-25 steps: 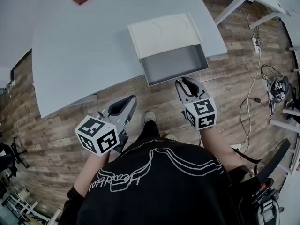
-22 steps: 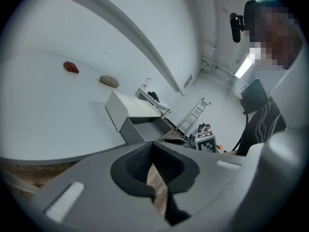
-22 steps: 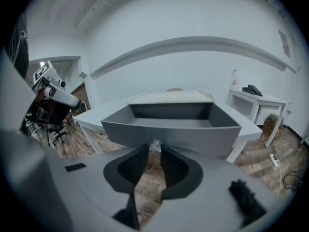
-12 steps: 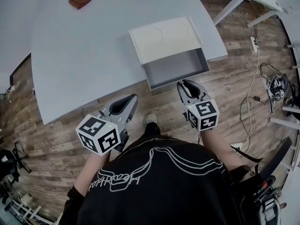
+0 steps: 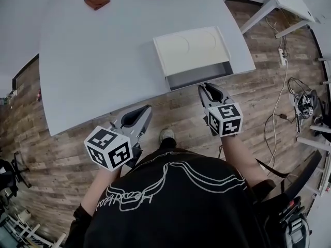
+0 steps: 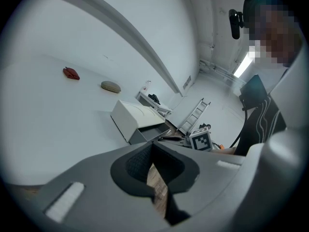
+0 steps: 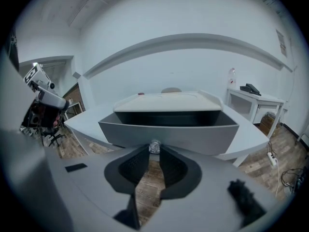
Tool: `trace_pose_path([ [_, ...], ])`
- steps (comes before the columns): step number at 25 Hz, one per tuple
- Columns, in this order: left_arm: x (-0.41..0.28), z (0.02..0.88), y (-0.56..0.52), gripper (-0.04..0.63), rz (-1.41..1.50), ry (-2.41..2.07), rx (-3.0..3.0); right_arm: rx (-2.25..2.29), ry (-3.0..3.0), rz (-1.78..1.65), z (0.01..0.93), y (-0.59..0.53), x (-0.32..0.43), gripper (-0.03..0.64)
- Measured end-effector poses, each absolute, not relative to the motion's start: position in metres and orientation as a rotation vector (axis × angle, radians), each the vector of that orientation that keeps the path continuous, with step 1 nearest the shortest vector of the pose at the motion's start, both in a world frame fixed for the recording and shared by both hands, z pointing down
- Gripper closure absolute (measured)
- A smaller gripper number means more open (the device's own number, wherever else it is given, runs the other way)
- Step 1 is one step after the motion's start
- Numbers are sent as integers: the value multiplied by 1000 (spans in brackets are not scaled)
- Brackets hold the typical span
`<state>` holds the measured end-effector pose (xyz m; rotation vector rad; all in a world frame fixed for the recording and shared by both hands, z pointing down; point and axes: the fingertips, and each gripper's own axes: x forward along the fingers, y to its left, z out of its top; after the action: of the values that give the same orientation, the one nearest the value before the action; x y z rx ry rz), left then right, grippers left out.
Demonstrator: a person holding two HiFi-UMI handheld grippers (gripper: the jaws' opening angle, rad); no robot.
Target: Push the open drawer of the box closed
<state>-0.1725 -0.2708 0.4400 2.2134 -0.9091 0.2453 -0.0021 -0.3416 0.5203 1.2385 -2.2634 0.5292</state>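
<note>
Right gripper (image 7: 154,152) closed, seemingly touching drawer (image 7: 183,135).

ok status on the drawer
Right claw shut, tips at the knob. Left claw shut, empty, over floor. Drawer partly open. Nothing in the way.

The right hand-held gripper (image 7: 154,154) has its jaws drawn nearly together, with their tips at the small silver knob (image 7: 154,147) on the grey drawer (image 7: 193,134). The drawer stands partly out of a cream box (image 7: 169,100) on the white desk (image 7: 251,137). Wooden floor (image 7: 149,187) shows below.
</note>
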Motion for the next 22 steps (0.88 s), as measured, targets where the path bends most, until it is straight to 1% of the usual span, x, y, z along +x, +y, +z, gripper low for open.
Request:
trace_pose_path([
  [14,-197,445,-273,589,237,-960,2175,1260,-2241,573,521,-386,-18,543],
  [22,-199,443,-272,589,234,-981,2175,1251,-2238,566,523,-391,-19,543],
])
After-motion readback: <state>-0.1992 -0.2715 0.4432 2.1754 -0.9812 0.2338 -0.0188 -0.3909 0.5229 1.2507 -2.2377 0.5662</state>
